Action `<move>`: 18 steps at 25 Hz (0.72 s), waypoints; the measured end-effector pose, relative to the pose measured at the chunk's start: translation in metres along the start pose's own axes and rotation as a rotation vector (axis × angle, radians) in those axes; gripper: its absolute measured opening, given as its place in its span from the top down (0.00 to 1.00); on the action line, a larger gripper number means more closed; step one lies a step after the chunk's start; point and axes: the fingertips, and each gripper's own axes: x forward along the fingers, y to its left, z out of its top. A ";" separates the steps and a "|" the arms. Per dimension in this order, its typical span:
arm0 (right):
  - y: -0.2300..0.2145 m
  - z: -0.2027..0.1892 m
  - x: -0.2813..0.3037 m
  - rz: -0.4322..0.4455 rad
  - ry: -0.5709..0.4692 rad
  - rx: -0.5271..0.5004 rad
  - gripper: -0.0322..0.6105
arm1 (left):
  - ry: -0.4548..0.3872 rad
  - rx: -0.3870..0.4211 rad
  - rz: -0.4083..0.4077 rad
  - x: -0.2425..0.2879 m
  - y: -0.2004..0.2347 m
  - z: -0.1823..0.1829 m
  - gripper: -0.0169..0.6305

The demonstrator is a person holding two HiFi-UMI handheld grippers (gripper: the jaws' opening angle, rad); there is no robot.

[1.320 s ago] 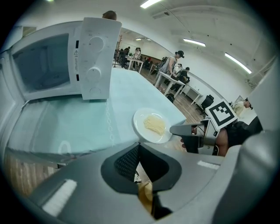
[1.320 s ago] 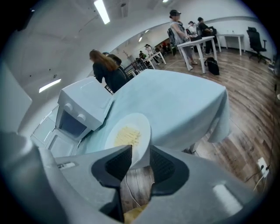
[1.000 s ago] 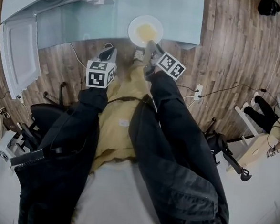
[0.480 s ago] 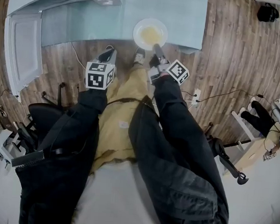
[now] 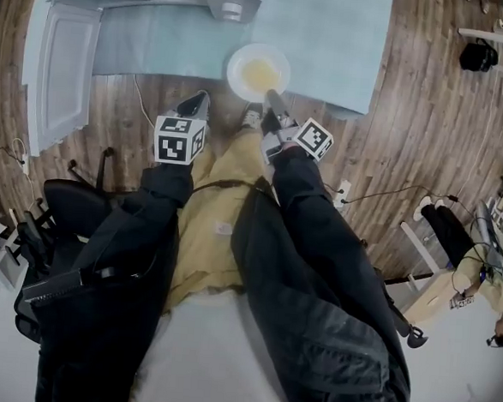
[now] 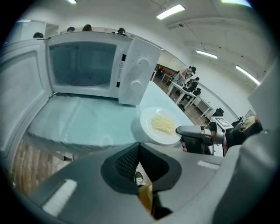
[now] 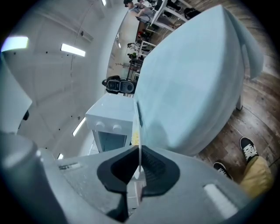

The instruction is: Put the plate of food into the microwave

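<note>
clamping the near rim of the plate [image 7: 138, 131], the right gripper [image 7: 139, 164] has its jaws shut on the thin white edge, which runs edge-on between the pads. these jaws have just been closing, with that rim between them. in the head view the right gripper [image 5: 270, 98] reaches the plate [image 5: 238, 66] from the near side, and the plate hangs partly over the near edge of the table [image 5: 331, 38]. pale noodles [image 5: 260, 72] lie in its middle.

the left gripper [image 6: 139, 151] has its jaws together with nothing between them. it sits left of the plate [image 6: 146, 122], apart from it. beyond it the microwave [image 6: 81, 65] stands on the table with its door [image 5: 67, 71] swung open to the left.

against the frame a second ago, the plate sits at about the same spot on the table edge, while the microwave and its door show further right in the head view.
</note>
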 end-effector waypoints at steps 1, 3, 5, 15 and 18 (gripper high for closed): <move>0.006 -0.007 0.009 0.008 0.019 -0.005 0.94 | -0.006 -0.009 0.006 -0.003 0.007 0.001 0.98; 0.018 -0.021 0.027 0.021 0.057 -0.009 0.94 | -0.018 -0.030 0.019 -0.010 0.022 0.002 0.98; 0.030 -0.034 0.046 0.035 0.089 -0.010 0.94 | -0.029 -0.050 0.035 -0.017 0.039 0.003 0.98; 0.085 -0.083 0.139 0.081 0.178 -0.049 0.94 | -0.091 -0.138 0.111 -0.051 0.130 0.016 0.98; 0.095 -0.088 0.161 0.077 0.185 -0.060 0.94 | -0.100 -0.158 0.118 -0.052 0.147 0.020 0.98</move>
